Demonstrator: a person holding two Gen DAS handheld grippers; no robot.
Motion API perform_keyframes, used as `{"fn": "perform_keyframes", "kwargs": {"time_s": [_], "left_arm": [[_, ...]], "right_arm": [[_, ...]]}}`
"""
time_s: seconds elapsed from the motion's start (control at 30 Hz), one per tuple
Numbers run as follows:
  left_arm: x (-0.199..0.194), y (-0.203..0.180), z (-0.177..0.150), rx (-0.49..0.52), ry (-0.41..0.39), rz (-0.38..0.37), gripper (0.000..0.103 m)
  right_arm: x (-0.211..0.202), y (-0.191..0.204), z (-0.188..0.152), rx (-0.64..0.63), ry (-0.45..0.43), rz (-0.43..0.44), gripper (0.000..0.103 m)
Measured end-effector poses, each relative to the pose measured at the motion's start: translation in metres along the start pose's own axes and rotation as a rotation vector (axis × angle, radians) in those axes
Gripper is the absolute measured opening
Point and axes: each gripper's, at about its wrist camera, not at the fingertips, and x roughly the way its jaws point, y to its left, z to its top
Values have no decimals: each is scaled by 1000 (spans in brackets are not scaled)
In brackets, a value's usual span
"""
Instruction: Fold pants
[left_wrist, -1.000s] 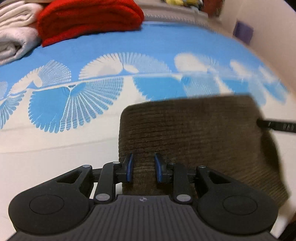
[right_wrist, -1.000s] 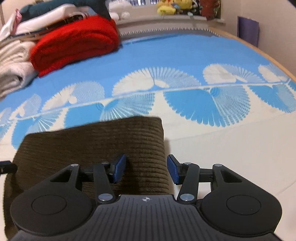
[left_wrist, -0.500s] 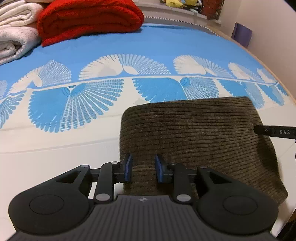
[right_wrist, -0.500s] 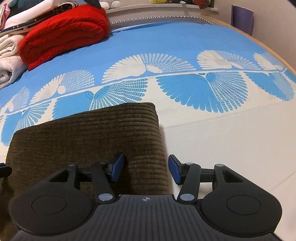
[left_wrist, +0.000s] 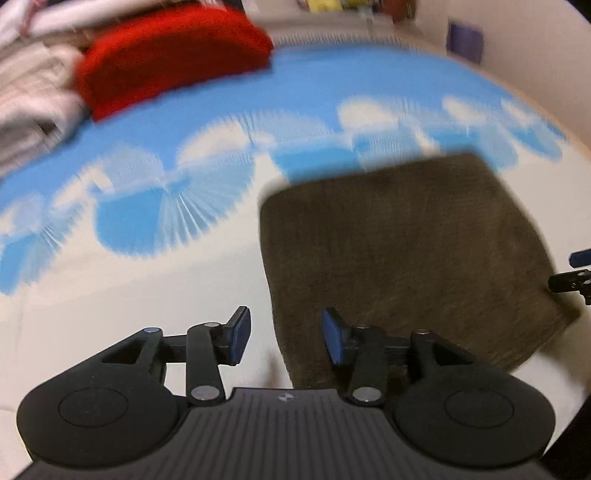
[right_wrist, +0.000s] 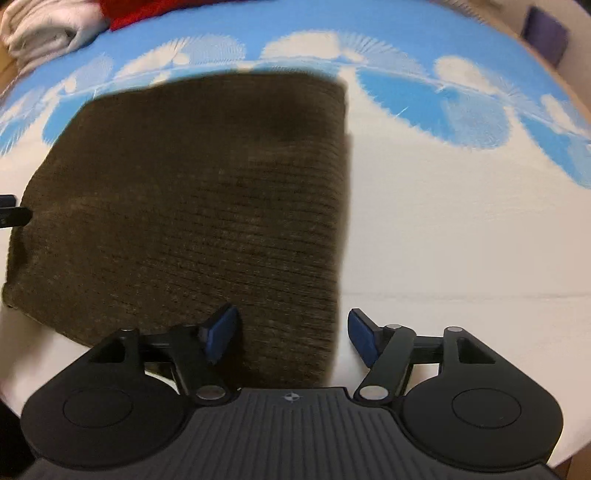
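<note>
The brown corduroy pants lie folded into a thick square on the blue-and-white bedspread. My left gripper hovers over their near left corner, its jaws opening; the cloth's left edge lies below the gap and the pads do not press it. In the right wrist view the same pants fill the left half. My right gripper hangs over their near right corner, jaws opening, with the cloth's right edge under the gap and untouched. Each gripper's tip shows at the other view's edge.
A folded red blanket and pale folded towels are stacked at the far left of the bed. A purple object stands by the wall at the far right. Bare bedspread lies right of the pants.
Both grippers have let go of the near edge of the pants, opened wider and drawn back. The pants now lie flat, farther from both cameras.
</note>
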Motion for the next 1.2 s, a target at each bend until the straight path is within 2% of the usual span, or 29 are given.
{"fn": "perform_keyframes", "kwargs": {"time_s": [0.03, 0.1, 0.17, 0.23, 0.27, 0.37, 0.43, 0.53, 0.63, 0.77, 0.9, 1.2], "left_arm": [[-12, 0, 1, -16, -34, 7, 61], [-40, -1, 3, -46, -85, 23, 81], [-68, -6, -1, -44, -132, 35, 91], [-97, -16, -9, -16, -188, 35, 97], [-113, -21, -15, -8, -223, 41, 103], [-146, -39, -37, -57, -298, 38, 103], [-155, -48, -56, -116, -278, 18, 103], [-149, -61, -85, -194, -175, 11, 103], [-137, -67, -91, -183, -72, 8, 103], [-120, -61, -82, -173, -61, 100, 103], [-117, -55, -81, -221, -32, 100, 103], [-101, -61, -83, -204, 6, 62, 103]], "right_arm": [[-15, -2, 0, 17, -59, -7, 68], [-46, -6, -2, 77, -179, 1, 70], [-78, -7, -8, 136, -286, 13, 80], [-108, 0, -18, 144, -379, 35, 89], [-120, 4, -24, 134, -416, 44, 93], [-151, 21, -51, 98, -542, 49, 99], [-164, 29, -73, 113, -587, 48, 102], [-164, 34, -93, 150, -552, 69, 102], [-153, 41, -102, 143, -483, 54, 102], [-143, 49, -104, 102, -435, 22, 102], [-140, 50, -105, 104, -419, 24, 102], [-125, 54, -101, 98, -360, 33, 102]]}}
